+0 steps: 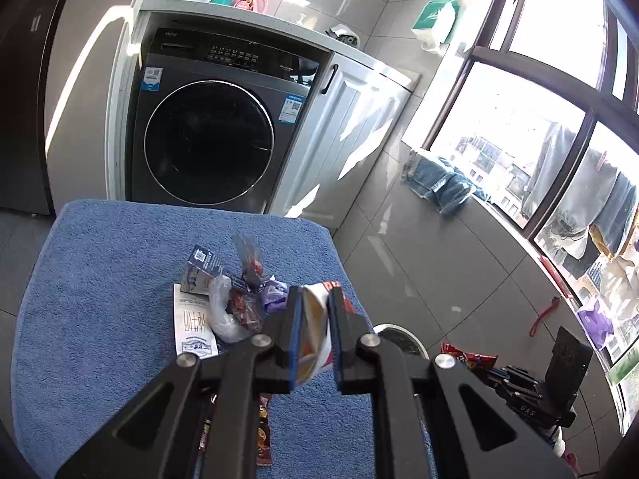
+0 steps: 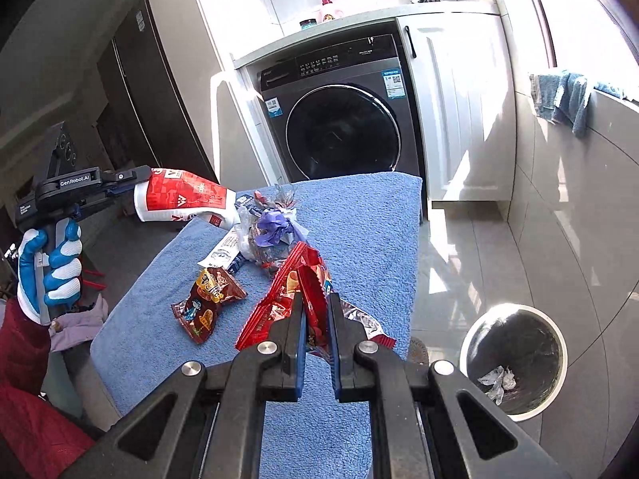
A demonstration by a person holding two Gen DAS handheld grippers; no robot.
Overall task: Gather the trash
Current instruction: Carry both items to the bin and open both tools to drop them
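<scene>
Clamped in our right gripper (image 2: 316,311), the red snack wrapper (image 2: 287,299) hangs over the blue towel's (image 2: 359,223) edge; the bin (image 2: 515,359) sits low to our right. Farther away, our left gripper (image 1: 314,311) pinches a crumpled red-and-white carton (image 2: 179,199).

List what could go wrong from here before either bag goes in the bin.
1. The red-and-white bag in the left gripper is far from the trash bin; it may drop on the floor.
2. The red snack bag hangs loosely from the right gripper and could slip.
</scene>
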